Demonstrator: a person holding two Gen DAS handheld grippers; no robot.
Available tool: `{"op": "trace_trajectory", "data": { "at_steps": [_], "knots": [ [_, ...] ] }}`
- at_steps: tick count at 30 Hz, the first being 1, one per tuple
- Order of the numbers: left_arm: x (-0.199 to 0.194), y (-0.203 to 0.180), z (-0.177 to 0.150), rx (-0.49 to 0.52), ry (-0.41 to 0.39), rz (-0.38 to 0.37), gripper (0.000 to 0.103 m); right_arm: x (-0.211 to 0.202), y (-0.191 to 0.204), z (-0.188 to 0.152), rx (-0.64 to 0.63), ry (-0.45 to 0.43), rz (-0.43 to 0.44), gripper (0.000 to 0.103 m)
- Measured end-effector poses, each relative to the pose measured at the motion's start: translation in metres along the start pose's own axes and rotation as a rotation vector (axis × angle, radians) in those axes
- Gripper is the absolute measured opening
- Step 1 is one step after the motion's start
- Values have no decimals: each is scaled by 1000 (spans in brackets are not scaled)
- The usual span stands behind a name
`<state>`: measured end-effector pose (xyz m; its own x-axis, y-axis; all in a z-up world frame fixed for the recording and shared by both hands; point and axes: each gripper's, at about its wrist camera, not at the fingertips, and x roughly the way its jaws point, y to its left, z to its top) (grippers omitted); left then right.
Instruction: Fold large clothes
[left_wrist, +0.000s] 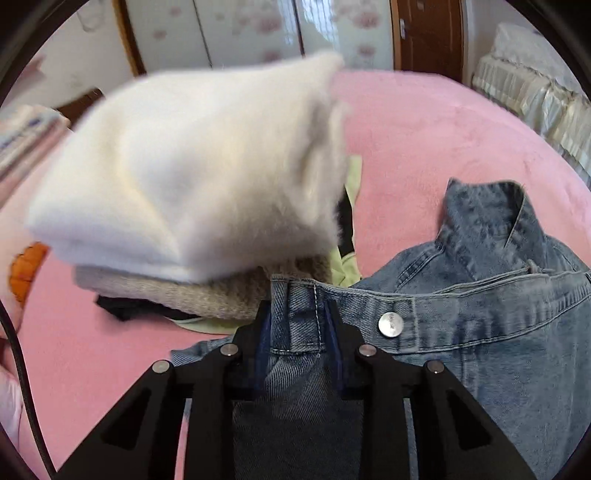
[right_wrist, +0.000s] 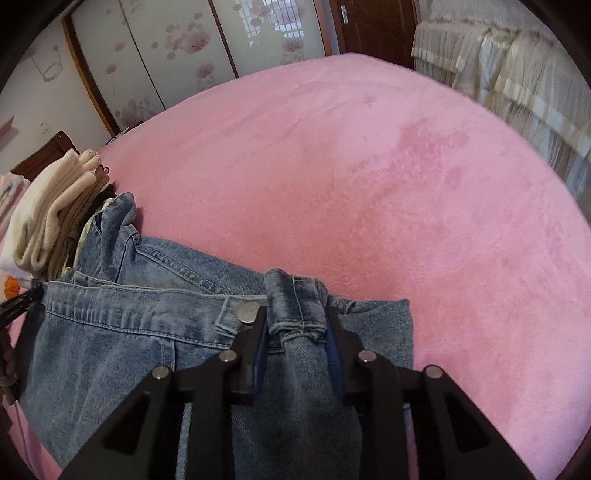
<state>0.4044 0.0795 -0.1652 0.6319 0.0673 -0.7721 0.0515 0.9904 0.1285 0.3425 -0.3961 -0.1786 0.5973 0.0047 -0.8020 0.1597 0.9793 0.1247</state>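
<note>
Both ends of the jeans' (right_wrist: 122, 332) waistband are pinched: left gripper (left_wrist: 299, 314) and right gripper (right_wrist: 295, 321) each clamp bunched denim above the pink bed (right_wrist: 369, 184). Keep the band taut and level, clear of the folded stack (left_wrist: 184, 177).

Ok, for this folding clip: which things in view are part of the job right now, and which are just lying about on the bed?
In the job:
- denim jacket, gripped at its hem band
- left gripper, shut on the denim
- right gripper, shut on the denim
- pink bedspread, the work surface

Lying about:
- white folded garment topping a stack
- beige knit beneath it
- orange item at the edge
</note>
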Motion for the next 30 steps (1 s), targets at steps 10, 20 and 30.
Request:
{"op": "trace_trajectory", "data": {
  "at_steps": [10, 20, 30],
  "knots": [
    [-53, 10, 16, -136, -223, 114, 25, -54, 21, 28, 1, -253, -59, 24],
    [-5, -25, 3, -27, -290, 257, 29, 38, 10, 23, -25, -51, -226, 29],
    [-69, 32, 4, -221, -302, 157, 74, -57, 30, 14, -91, -227, -241, 47]
  ]
}}
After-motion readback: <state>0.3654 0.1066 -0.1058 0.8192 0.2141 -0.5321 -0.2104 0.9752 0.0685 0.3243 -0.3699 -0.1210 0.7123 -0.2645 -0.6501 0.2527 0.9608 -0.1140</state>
